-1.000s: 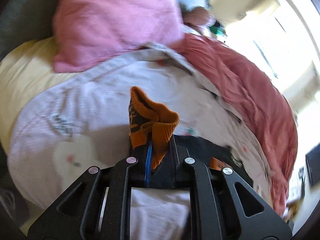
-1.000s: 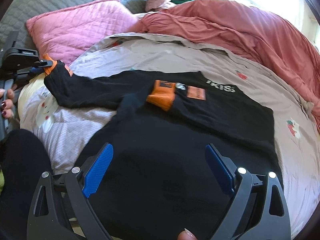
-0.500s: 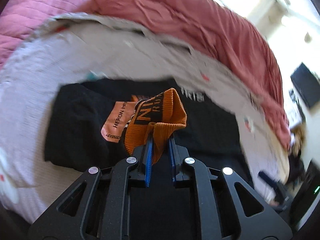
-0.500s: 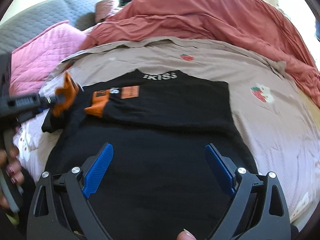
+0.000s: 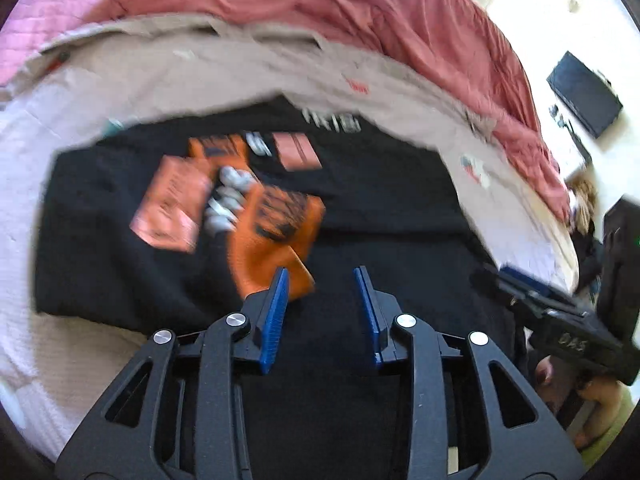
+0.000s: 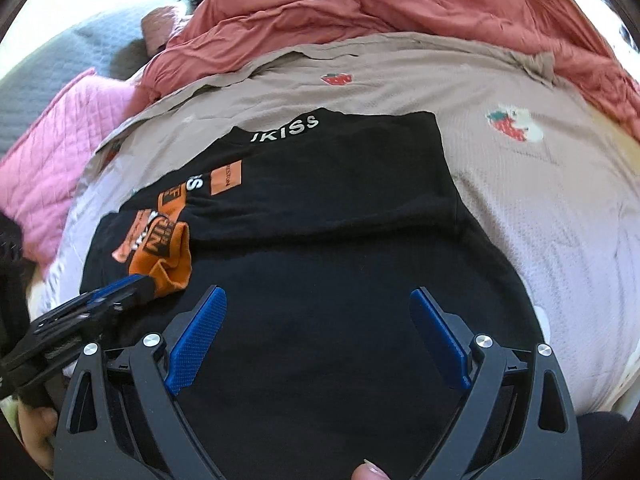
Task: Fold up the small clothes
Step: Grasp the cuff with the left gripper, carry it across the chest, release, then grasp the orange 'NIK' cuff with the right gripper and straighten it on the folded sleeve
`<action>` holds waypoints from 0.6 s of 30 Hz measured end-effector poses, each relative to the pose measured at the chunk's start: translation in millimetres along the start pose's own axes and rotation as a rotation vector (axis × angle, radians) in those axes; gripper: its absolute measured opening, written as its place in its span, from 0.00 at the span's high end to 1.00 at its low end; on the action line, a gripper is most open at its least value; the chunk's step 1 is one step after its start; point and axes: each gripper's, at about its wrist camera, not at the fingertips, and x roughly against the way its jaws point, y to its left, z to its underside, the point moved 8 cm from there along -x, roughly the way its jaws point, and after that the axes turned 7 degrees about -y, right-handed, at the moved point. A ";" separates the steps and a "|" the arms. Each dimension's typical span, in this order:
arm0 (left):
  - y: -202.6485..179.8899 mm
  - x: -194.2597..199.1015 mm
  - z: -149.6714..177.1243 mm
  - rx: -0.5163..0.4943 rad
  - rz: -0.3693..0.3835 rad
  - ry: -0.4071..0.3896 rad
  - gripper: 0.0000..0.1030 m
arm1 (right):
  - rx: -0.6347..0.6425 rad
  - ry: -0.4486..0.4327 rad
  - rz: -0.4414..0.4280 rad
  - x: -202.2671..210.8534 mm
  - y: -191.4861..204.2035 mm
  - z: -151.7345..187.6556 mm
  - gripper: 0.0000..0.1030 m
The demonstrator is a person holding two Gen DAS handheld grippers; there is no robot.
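While sleeve is released: step: orange cuff (image 5: 276, 232) laid on black top (image 6: 340, 320), mid-bed.
left gripper (image 5: 322, 304): jaws opening, cuff freed.
right gripper (image 6: 318, 340): wide, empty.
next: other side needs gripping.

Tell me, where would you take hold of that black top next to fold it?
Probably the black top is best taken at its right side edge, coming in from the right. That edge lies flat and bare on the sheet, while the left side already carries the folded-over sleeve with its orange cuff. The right claw hangs wide open over the near fabric, free to go.
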 end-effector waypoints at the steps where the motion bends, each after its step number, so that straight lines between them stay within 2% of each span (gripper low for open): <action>1: 6.0 5.5 -7.5 0.010 -0.013 -0.028 0.66 | -0.006 0.001 -0.005 -0.3 1.4 -1.8 0.10; 3: 26.9 16.3 -23.6 0.028 -0.069 -0.084 0.56 | -0.007 0.001 -0.029 -2.1 9.7 -5.6 0.10; 7: 83.9 28.1 -41.9 0.088 -0.235 -0.138 0.53 | 0.010 0.026 -0.099 -12.6 39.4 -8.7 0.10; 9: 103.9 32.2 -47.4 0.134 -0.275 -0.152 0.50 | 0.006 0.049 -0.146 -22.3 58.2 -10.0 0.10; 11: 122.7 34.2 -51.0 0.184 -0.306 -0.155 0.49 | 0.009 0.071 -0.182 -32.2 75.8 -10.6 0.10; 14: 137.8 39.4 -53.2 0.236 -0.308 -0.157 0.46 | 0.006 0.106 -0.229 -51.4 98.9 -10.9 0.10; 16: 140.2 42.2 -53.7 0.246 -0.304 -0.163 0.40 | -0.015 0.139 -0.235 -66.1 106.1 -8.0 0.11; 18: 141.0 47.7 -57.6 0.251 -0.297 -0.182 0.38 | -0.042 0.171 -0.250 -78.0 110.2 -3.5 0.19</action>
